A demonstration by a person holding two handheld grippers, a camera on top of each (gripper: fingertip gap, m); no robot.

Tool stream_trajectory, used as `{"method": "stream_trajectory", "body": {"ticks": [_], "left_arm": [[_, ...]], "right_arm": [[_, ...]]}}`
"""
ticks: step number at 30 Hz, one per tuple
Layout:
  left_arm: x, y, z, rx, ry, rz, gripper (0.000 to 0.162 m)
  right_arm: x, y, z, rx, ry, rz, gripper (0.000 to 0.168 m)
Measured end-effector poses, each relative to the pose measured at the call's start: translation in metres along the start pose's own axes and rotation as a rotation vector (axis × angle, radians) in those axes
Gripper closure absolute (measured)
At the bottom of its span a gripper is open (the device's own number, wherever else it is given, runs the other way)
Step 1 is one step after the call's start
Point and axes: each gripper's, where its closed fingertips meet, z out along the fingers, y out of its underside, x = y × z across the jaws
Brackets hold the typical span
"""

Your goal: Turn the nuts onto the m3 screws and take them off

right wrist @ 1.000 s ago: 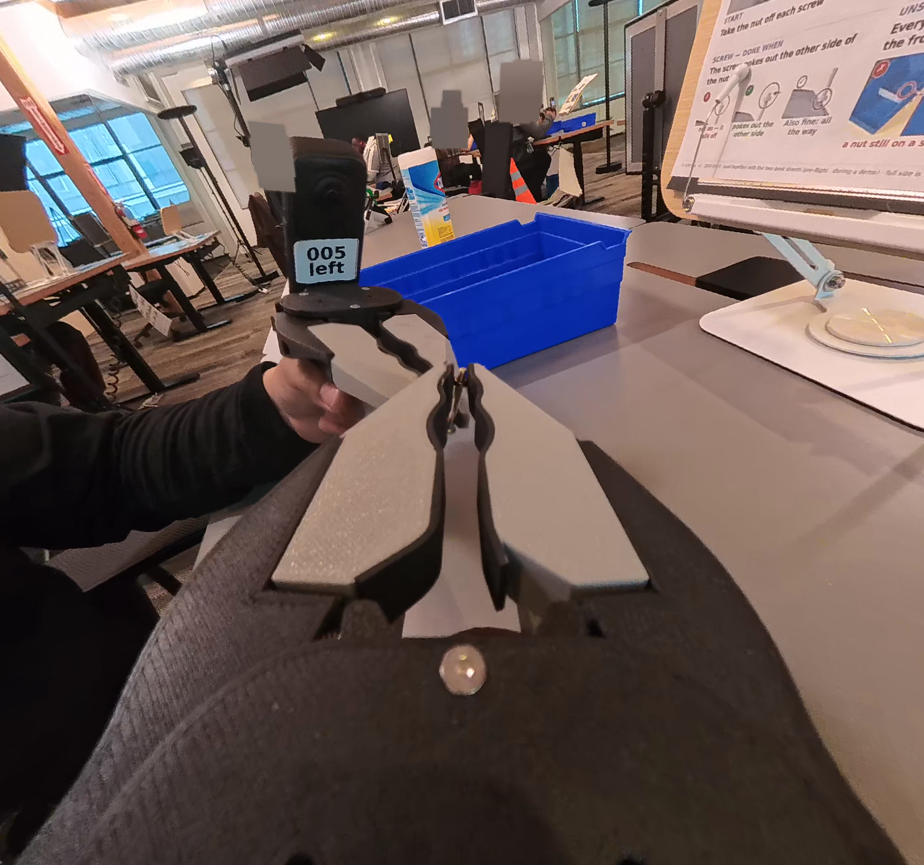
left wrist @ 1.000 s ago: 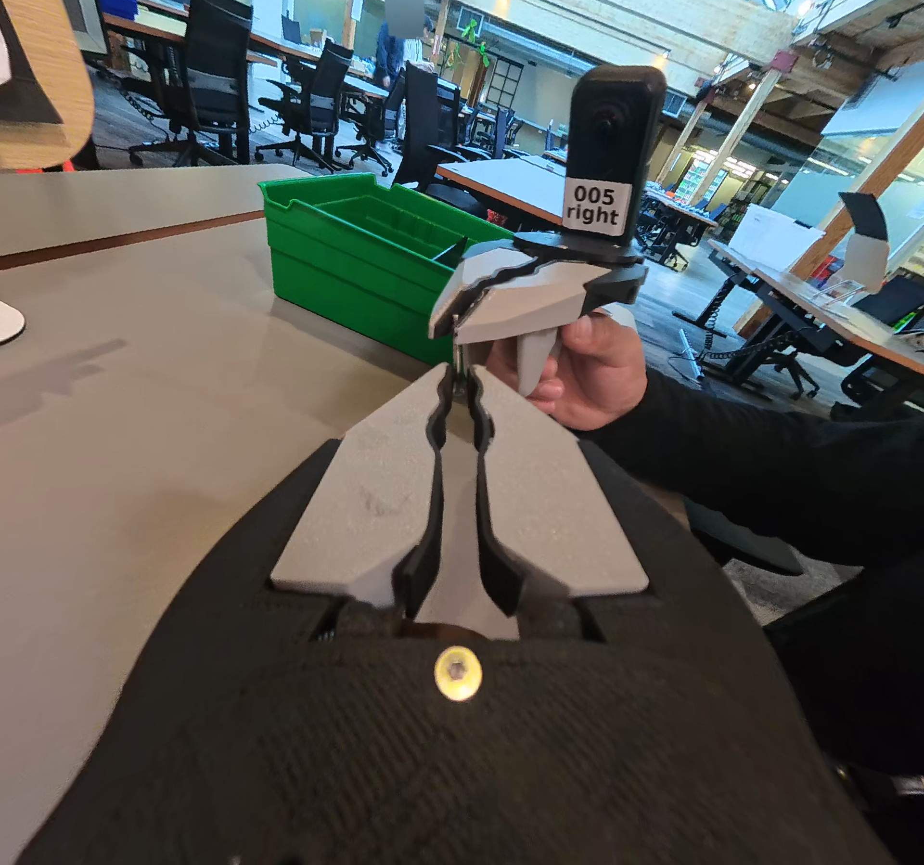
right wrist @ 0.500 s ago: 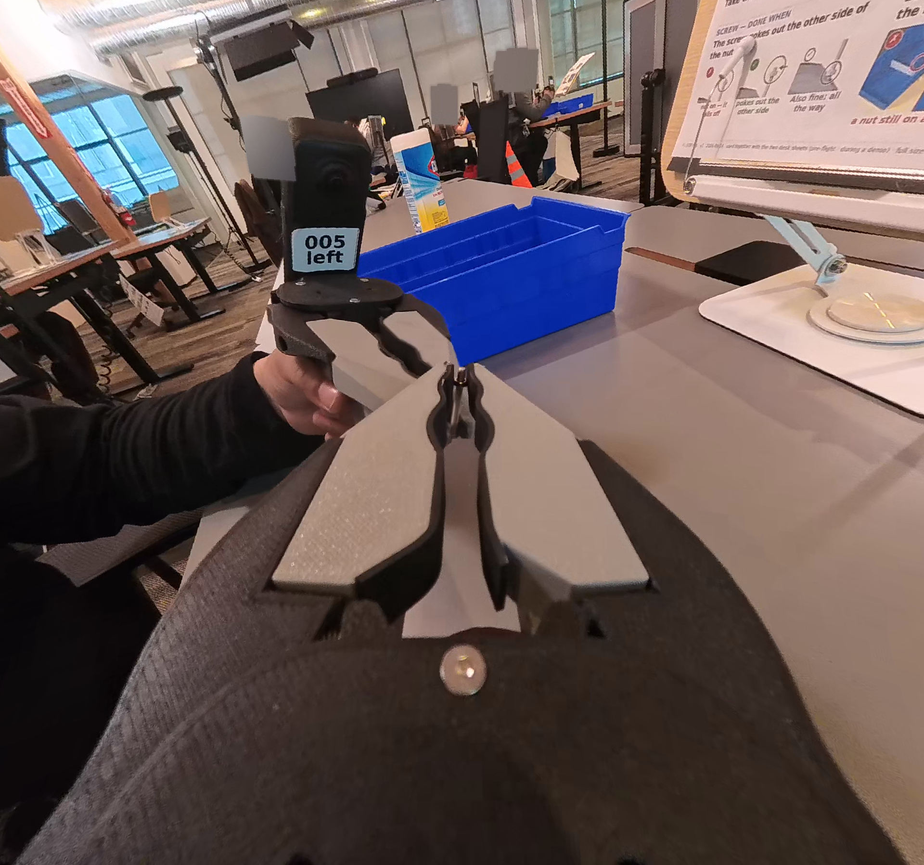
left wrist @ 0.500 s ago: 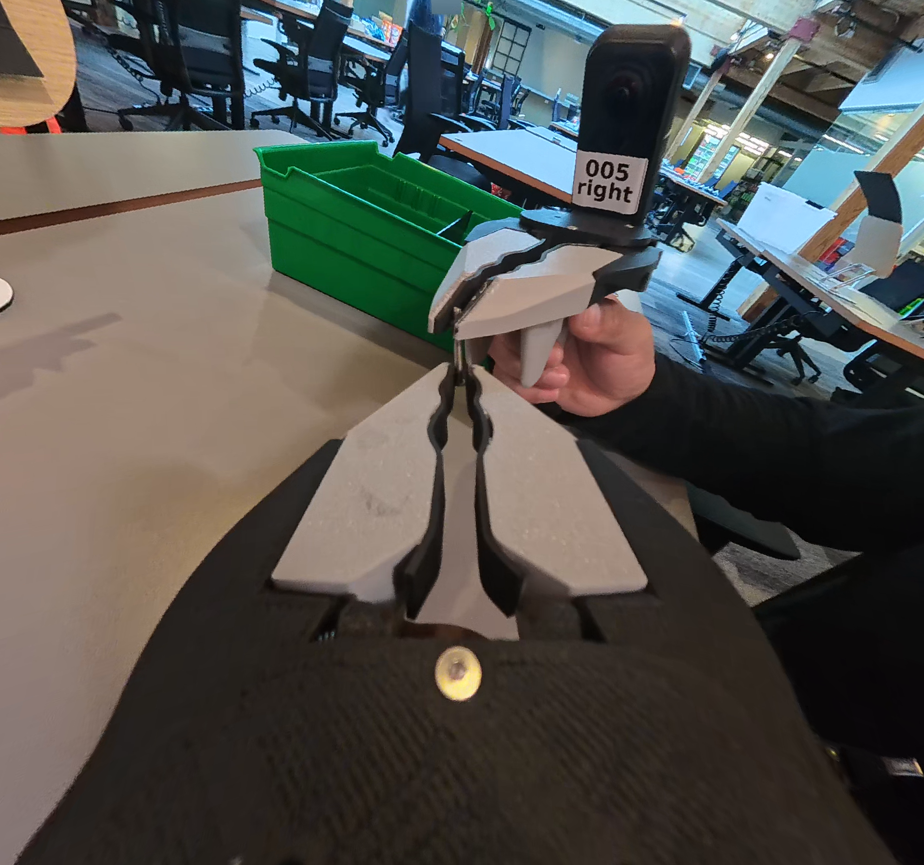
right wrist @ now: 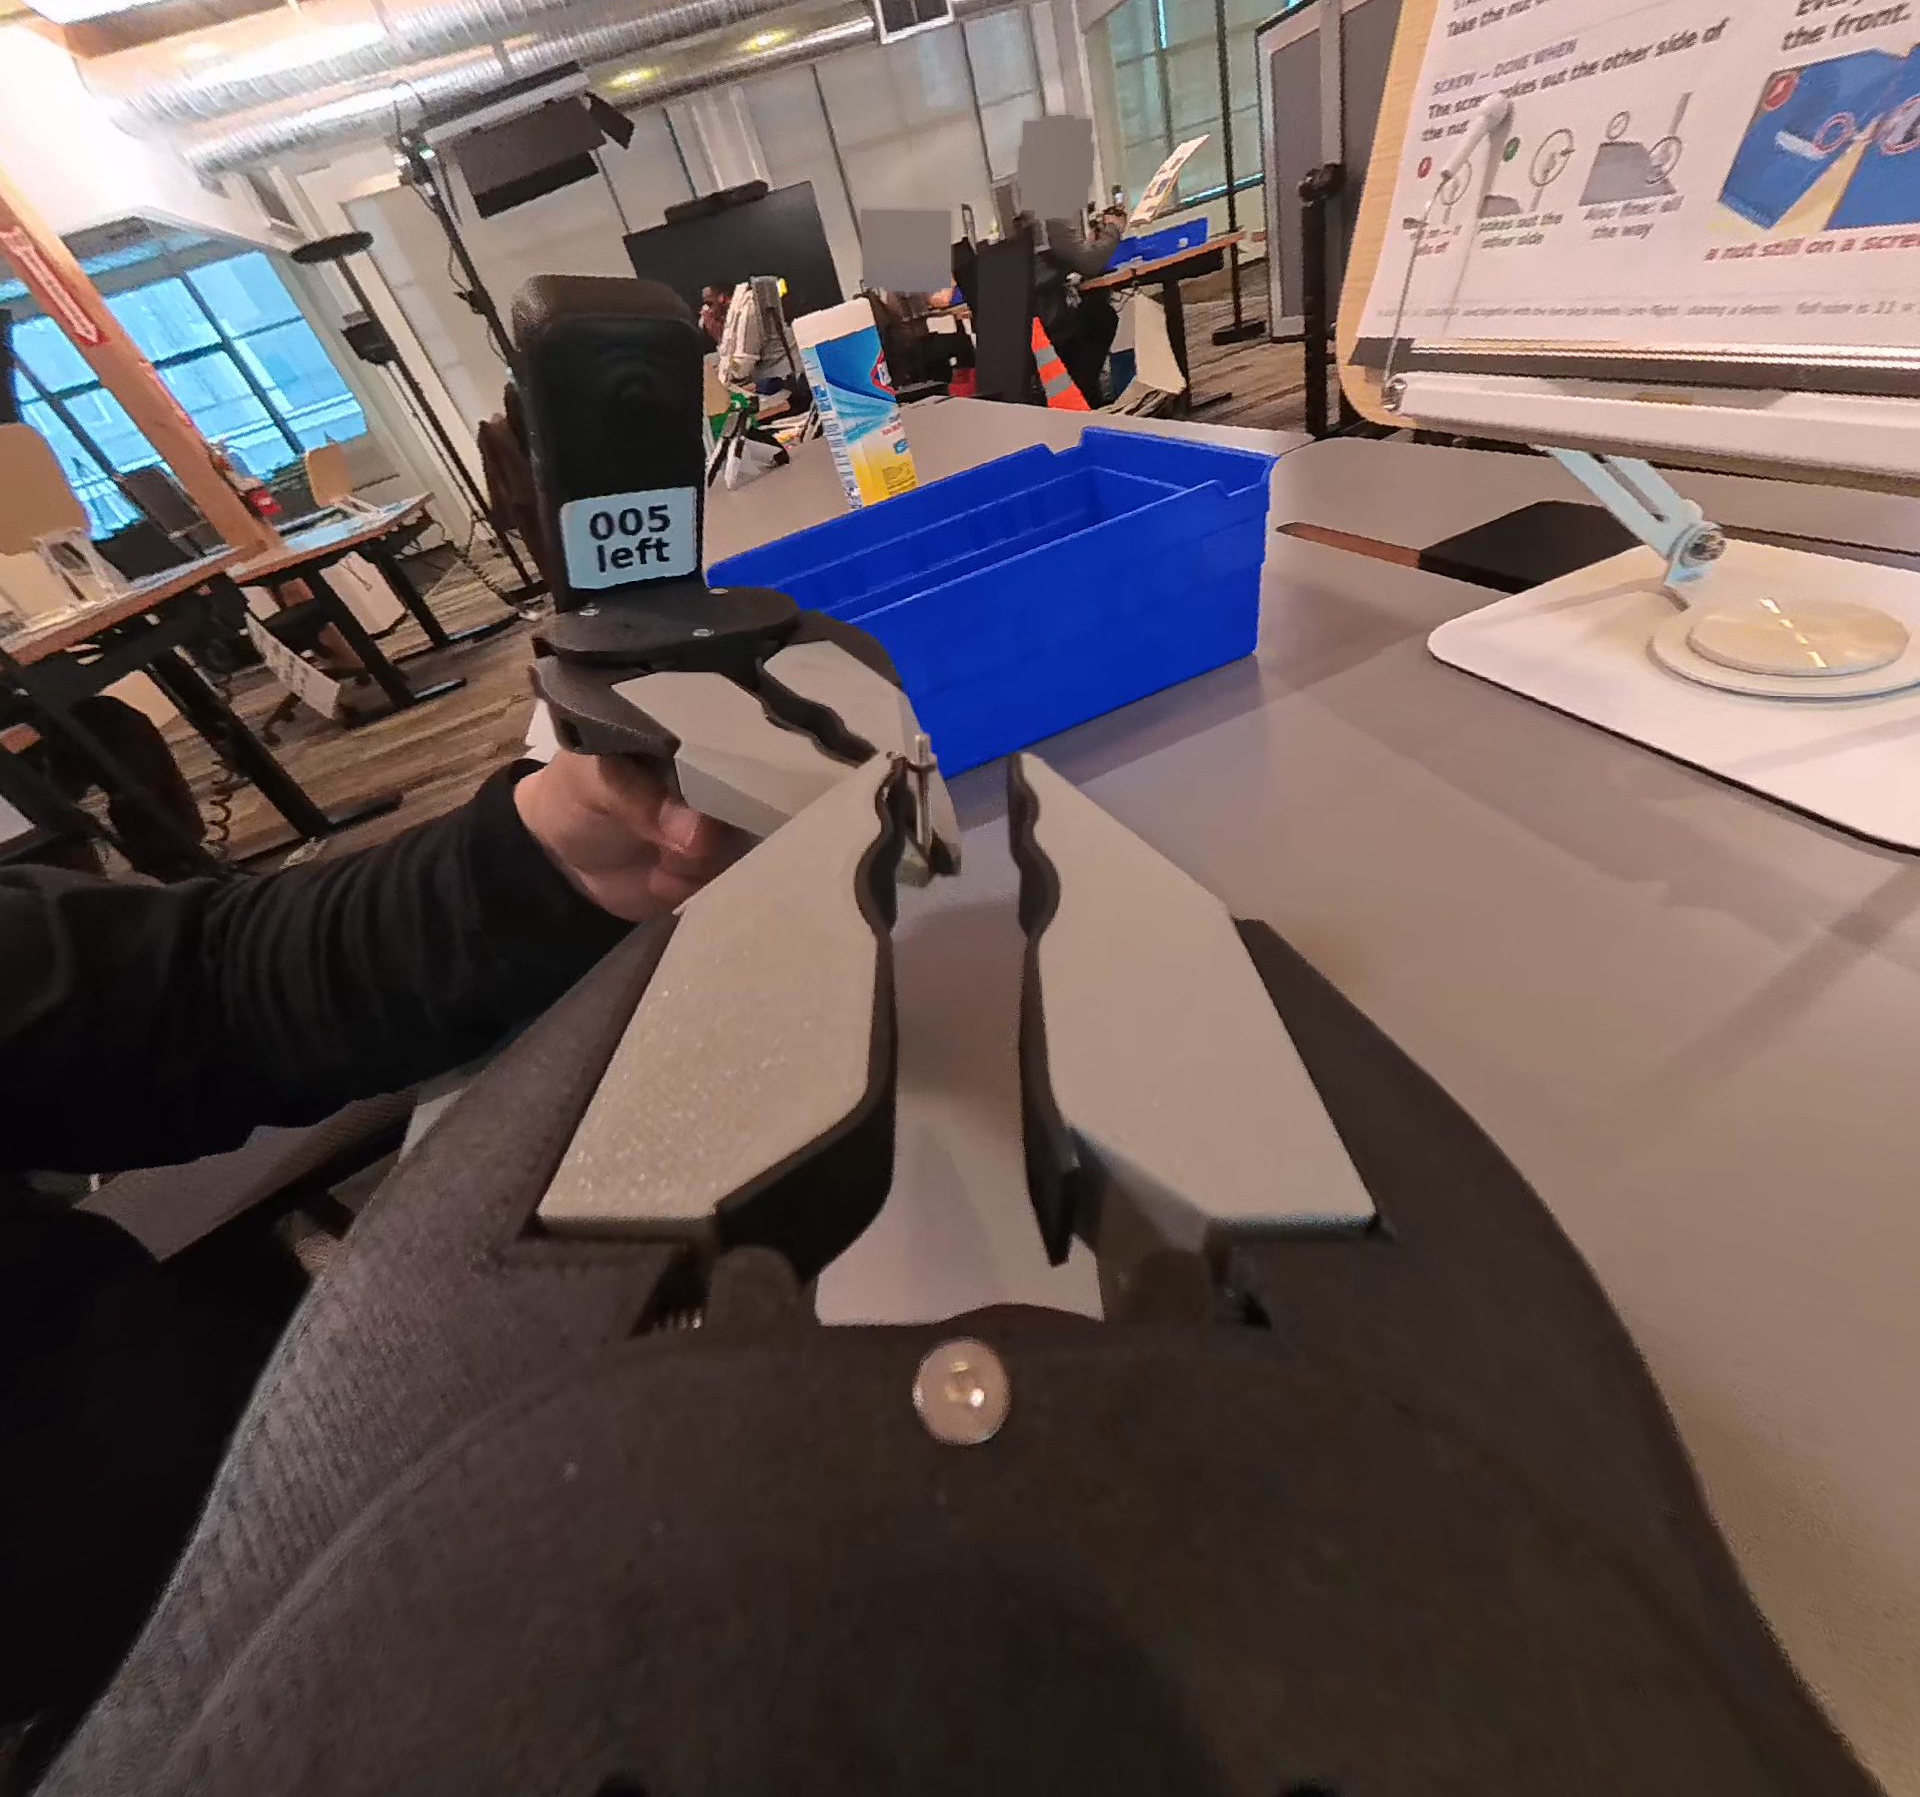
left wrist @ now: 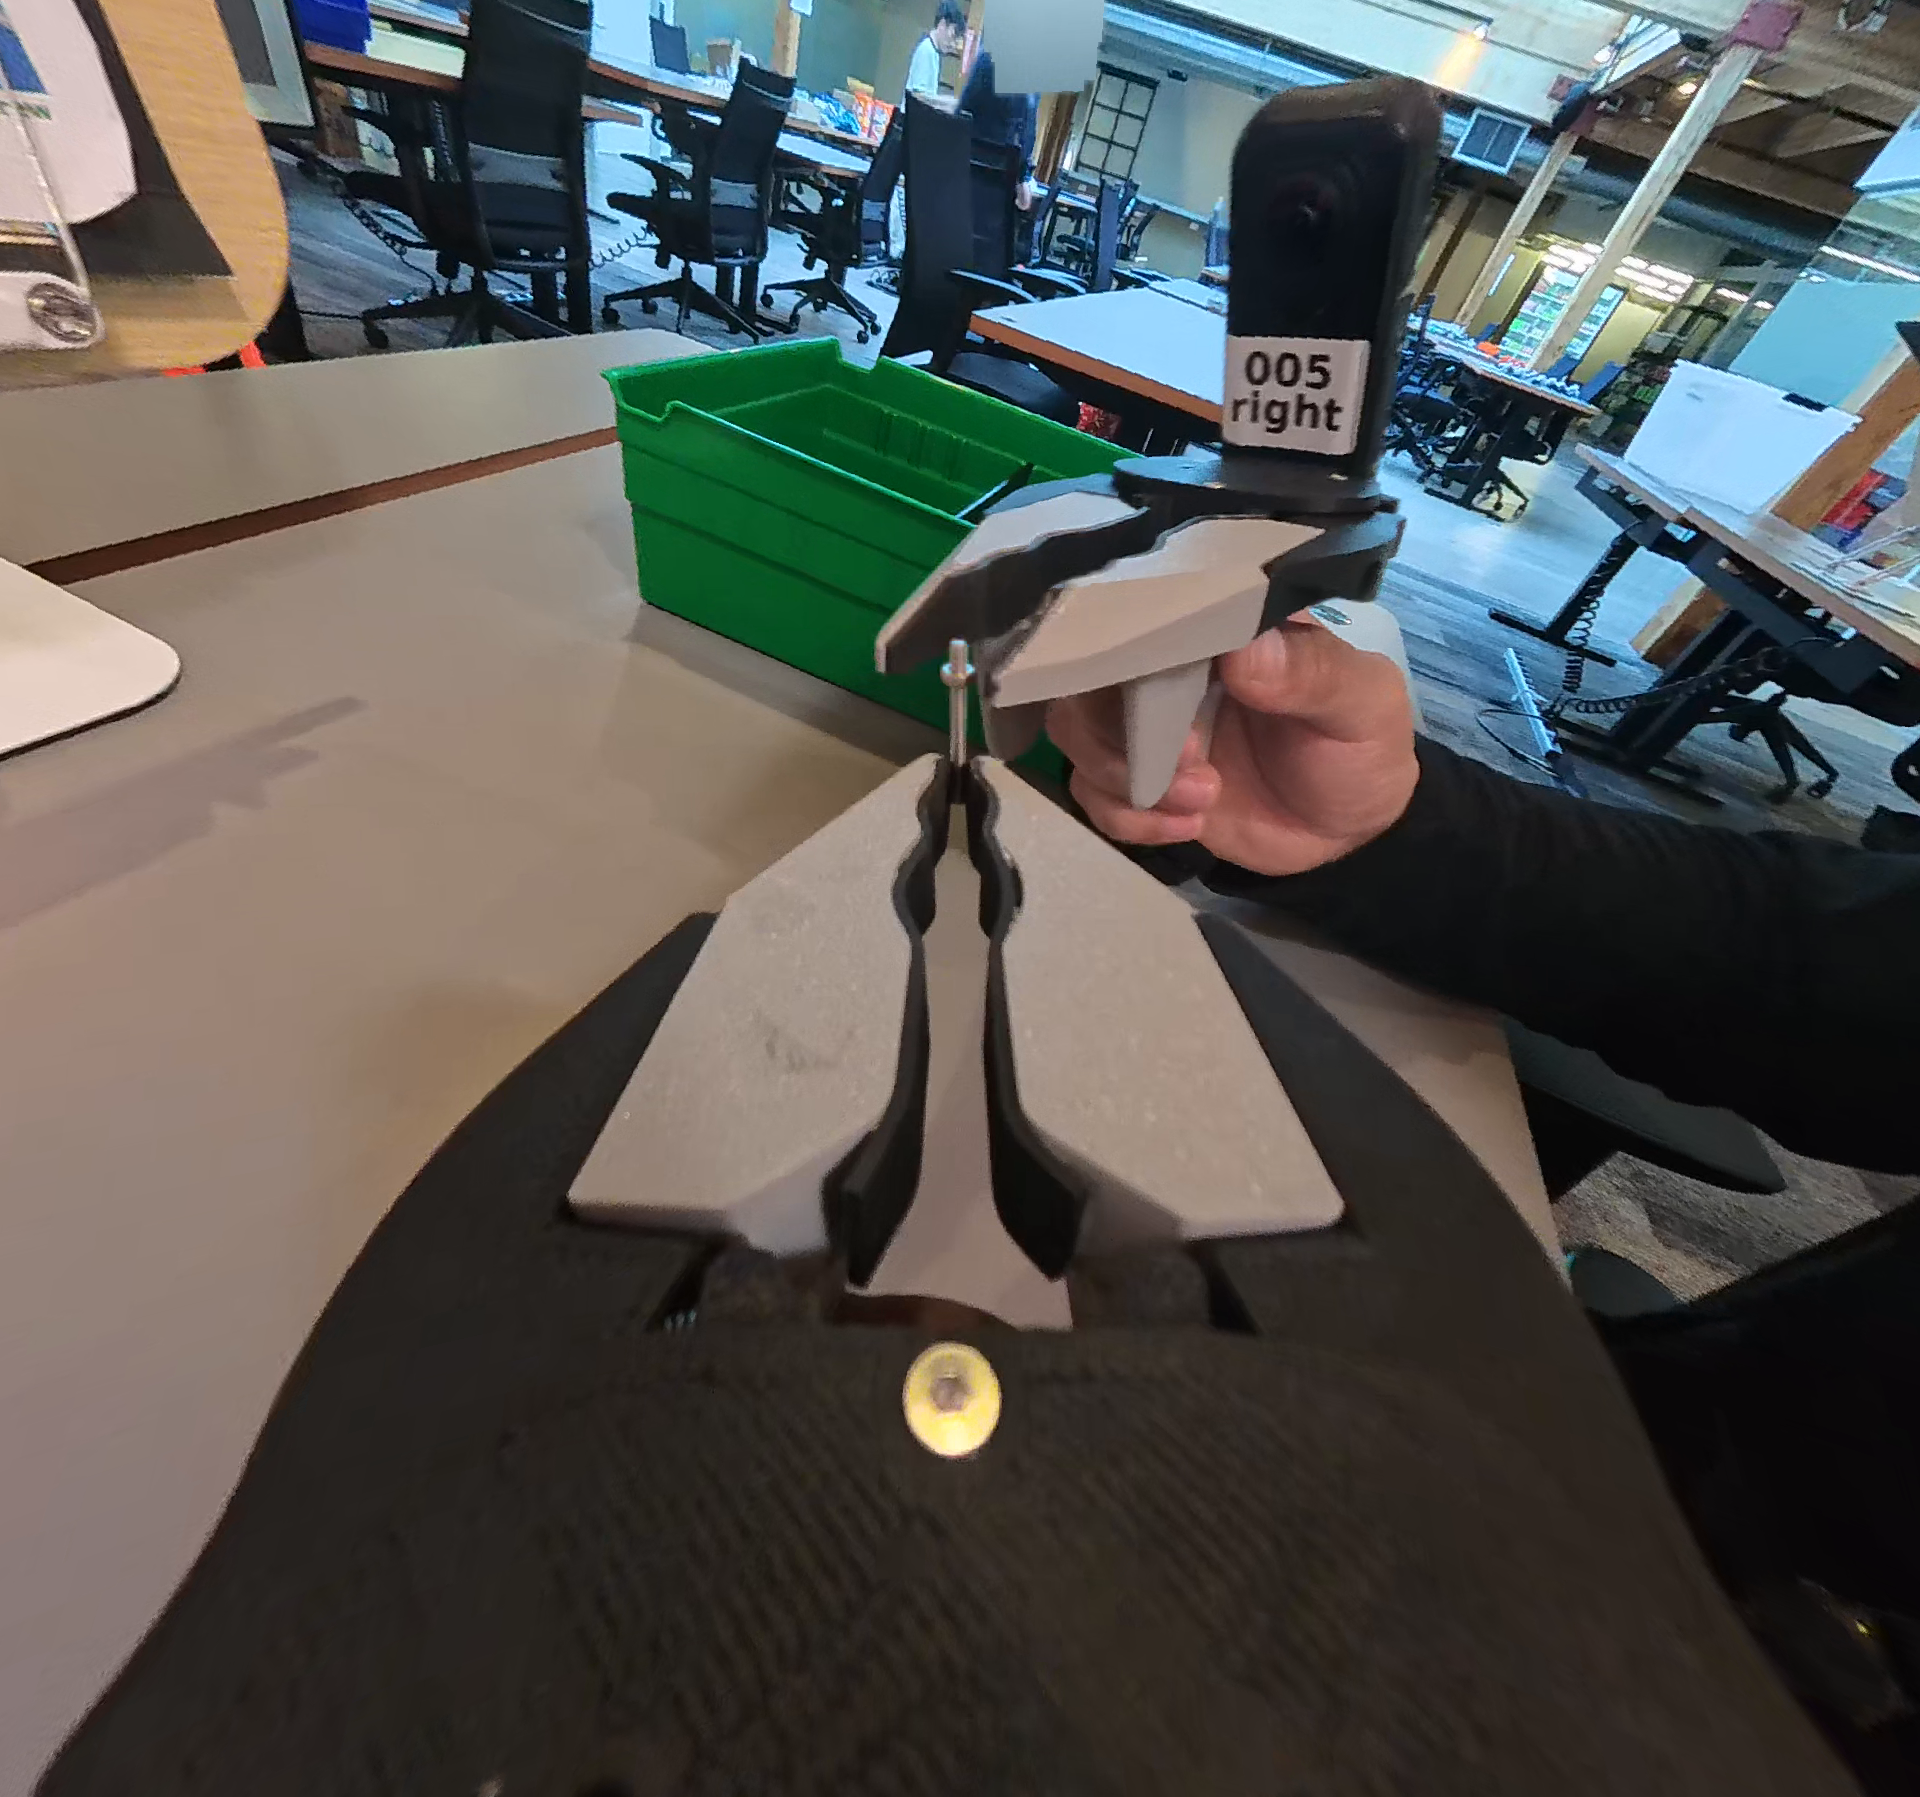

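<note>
Steel: 1 screw (left wrist: pixel 957 721), 1 nut (left wrist: pixel 955 673); L claw (left wrist: pixel 961 779) pinching, R claw (right wrist: pixel 951 791) apart

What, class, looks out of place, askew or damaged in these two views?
Nothing stands out. The left hand-held gripper pinches the thin silver metal screw upright, with a small nut near its top. The right hand-held gripper is open beside it. The green plastic bin and the blue plastic bin sit level.
</note>
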Motion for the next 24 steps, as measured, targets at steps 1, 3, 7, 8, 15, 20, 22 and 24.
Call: {"method": "stream_trajectory", "body": {"ticks": [1,3,7,8,15,20,22,24], "left_arm": [[-0.001,-0.001,-0.001,0.003,-0.008,0.001,0.162],[-0.003,-0.002,-0.002,0.007,-0.021,0.004,0.162],[-0.007,0.000,-0.001,-0.006,-0.052,0.029,0.162],[-0.006,0.000,-0.001,-0.009,-0.055,0.037,0.162],[0.009,0.003,0.006,-0.026,-0.007,0.067,0.162],[0.005,0.002,0.005,-0.017,-0.034,0.069,0.162],[-0.001,-0.001,0.002,-0.001,-0.053,0.056,0.162],[-0.006,-0.003,0.000,0.011,-0.068,0.046,0.162]], "right_arm": [[0.000,0.000,0.000,-0.001,0.005,-0.012,0.151],[-0.002,0.000,0.000,-0.007,0.009,-0.041,0.150],[-0.009,0.000,0.002,-0.012,0.007,-0.111,0.149],[-0.010,0.000,0.003,-0.012,0.007,-0.121,0.149],[-0.017,0.004,0.010,-0.009,-0.040,-0.067,0.150],[-0.013,0.000,0.007,0.004,-0.016,-0.065,0.152],[-0.009,-0.003,0.003,0.020,-0.001,-0.060,0.151],[-0.006,-0.006,0.000,0.032,0.006,-0.053,0.152]]}}
